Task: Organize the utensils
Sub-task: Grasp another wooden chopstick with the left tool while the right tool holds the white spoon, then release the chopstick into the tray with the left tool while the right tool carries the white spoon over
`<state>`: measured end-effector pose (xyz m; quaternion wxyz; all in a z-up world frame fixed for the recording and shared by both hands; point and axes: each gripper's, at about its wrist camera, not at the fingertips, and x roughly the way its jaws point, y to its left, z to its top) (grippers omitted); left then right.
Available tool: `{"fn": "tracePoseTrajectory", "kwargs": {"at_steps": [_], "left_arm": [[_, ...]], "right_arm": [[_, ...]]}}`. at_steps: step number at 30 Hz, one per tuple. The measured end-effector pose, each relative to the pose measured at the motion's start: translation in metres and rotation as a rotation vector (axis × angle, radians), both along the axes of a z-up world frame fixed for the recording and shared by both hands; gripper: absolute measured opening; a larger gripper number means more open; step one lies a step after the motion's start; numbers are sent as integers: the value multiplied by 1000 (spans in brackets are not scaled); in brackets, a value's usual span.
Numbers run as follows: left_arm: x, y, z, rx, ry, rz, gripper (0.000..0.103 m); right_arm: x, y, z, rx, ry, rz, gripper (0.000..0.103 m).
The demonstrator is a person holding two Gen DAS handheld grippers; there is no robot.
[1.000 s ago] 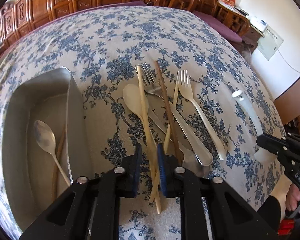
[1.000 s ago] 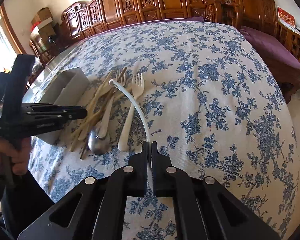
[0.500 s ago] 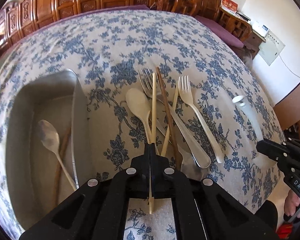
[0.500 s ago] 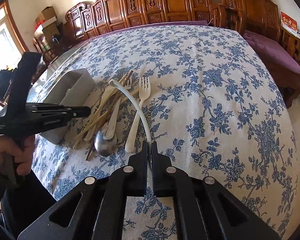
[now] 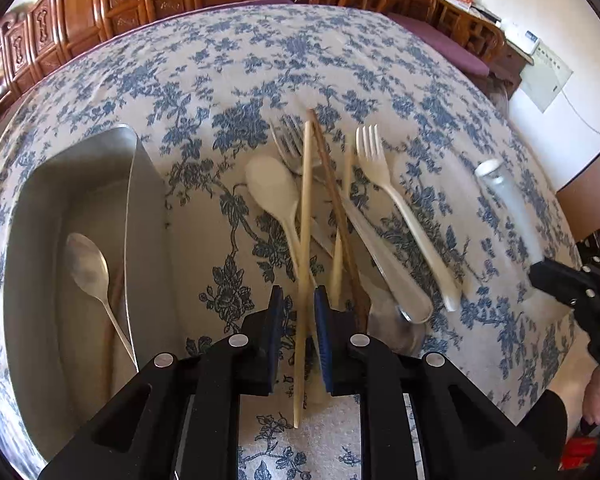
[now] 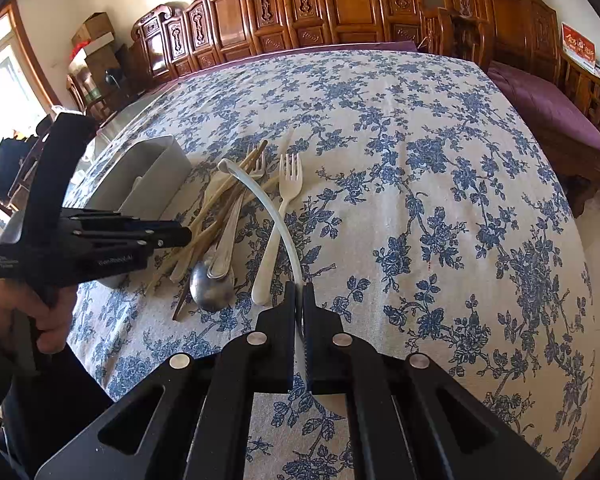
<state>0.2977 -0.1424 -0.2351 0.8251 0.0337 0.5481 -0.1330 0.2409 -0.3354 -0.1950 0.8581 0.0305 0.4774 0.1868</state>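
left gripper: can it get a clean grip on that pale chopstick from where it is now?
Probably yes. The pale chopstick already runs between the left gripper pads, whose jaws are opening and not pressing it. Nothing covers it, but the white plastic spoon handle lies beneath, so closing might catch both.

left gripper [image 5: 296, 300] angled down, jaws opening, pale chopstick [image 5: 305, 216] loose between fingers [image 5: 277, 308] | right gripper [image 6: 298, 294] angled down, clamped on white curved utensil [image 6: 268, 204] | hand [image 6: 18, 304] grips left handle

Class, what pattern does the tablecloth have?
Blue flowers on off-white tablecloth; clearest in the right wrist view.
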Motion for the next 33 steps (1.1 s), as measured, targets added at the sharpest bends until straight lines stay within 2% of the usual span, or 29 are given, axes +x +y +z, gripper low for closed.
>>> {"fn": "tracePoseTrajectory", "kwargs": {"at_steps": [3,4,11,20,27,33], "left_arm": [[0,3,-2,-33,11,6,11],[0,4,-2,-45,13,6,4],[-7,5,11,-35,-44,8,4],[-30,7,52,-41,-137,-23,4],[-43,32,84,-58,-201,-25,4],[-45,66,95,-49,-232,-4,4]], "right_arm": [[0,0,-1,-1,-1,-1,5],[0,0,0,-1,-1,-1,5],[-1,1,1,-3,-7,2,5],[-3,10,11,12,-24,13,5],[-1,25,20,4,-38,14,5],[3,45,31,22,-51,15,5]]}}
